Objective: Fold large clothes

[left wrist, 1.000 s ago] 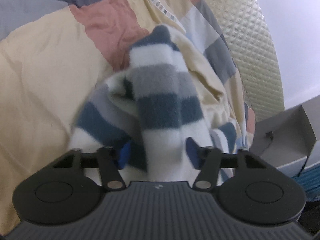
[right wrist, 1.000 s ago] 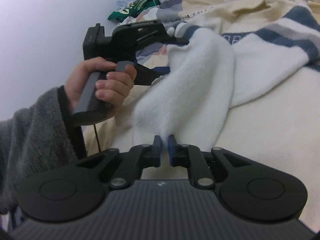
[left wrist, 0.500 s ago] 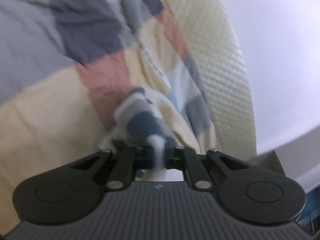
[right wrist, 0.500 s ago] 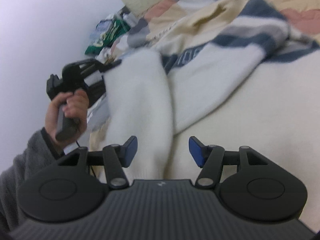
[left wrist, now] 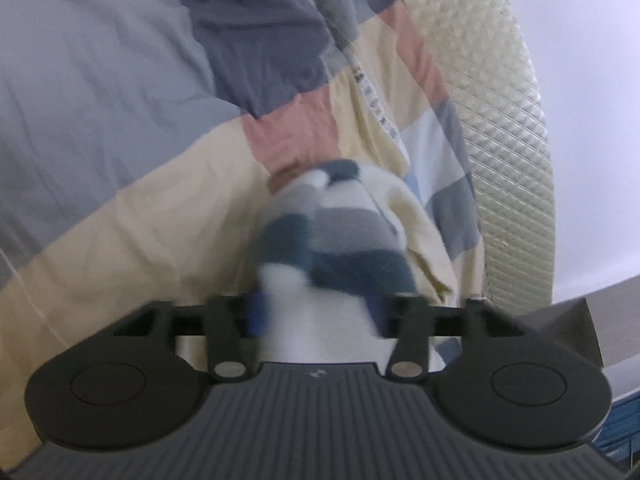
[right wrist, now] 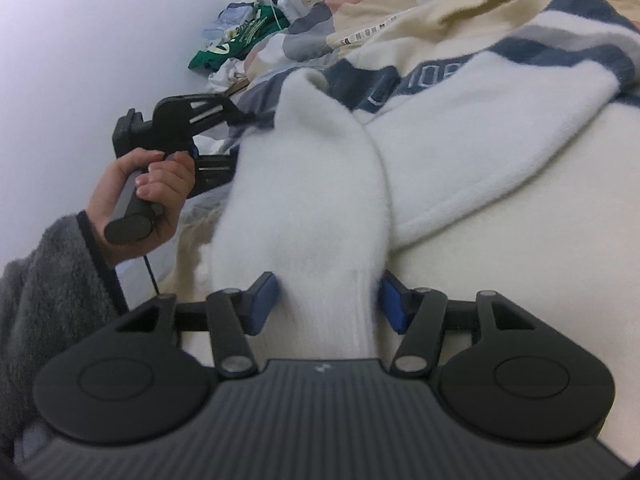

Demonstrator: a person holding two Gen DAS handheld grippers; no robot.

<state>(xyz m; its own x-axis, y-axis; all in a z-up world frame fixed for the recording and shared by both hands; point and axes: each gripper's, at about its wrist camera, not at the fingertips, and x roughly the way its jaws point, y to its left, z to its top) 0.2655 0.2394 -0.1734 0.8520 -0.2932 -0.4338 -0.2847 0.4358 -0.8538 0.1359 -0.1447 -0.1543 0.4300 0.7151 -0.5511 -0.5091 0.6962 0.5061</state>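
Observation:
A fluffy white sweater with navy and grey stripes [right wrist: 460, 136] lies bunched on the bed. In the right wrist view a white fold of it [right wrist: 316, 200] rises between the open blue pads of my right gripper [right wrist: 326, 304]. My left gripper [left wrist: 316, 312] is open too, with a striped sleeve [left wrist: 332, 240] running between its blurred blue pads. The left gripper also shows in the right wrist view [right wrist: 180, 128], held in a hand at the sweater's left edge.
The bed has a patchwork quilt [left wrist: 120, 100] in grey, cream and pink. A cream quilted headboard [left wrist: 500, 140] curves along the right. A grey box [left wrist: 608, 320] sits beside the bed. Green and white clutter [right wrist: 240, 44] lies by the wall.
My left gripper, shut on the sleeve half a second ago, has opened. My right gripper opened earlier and stays open around the white fold.

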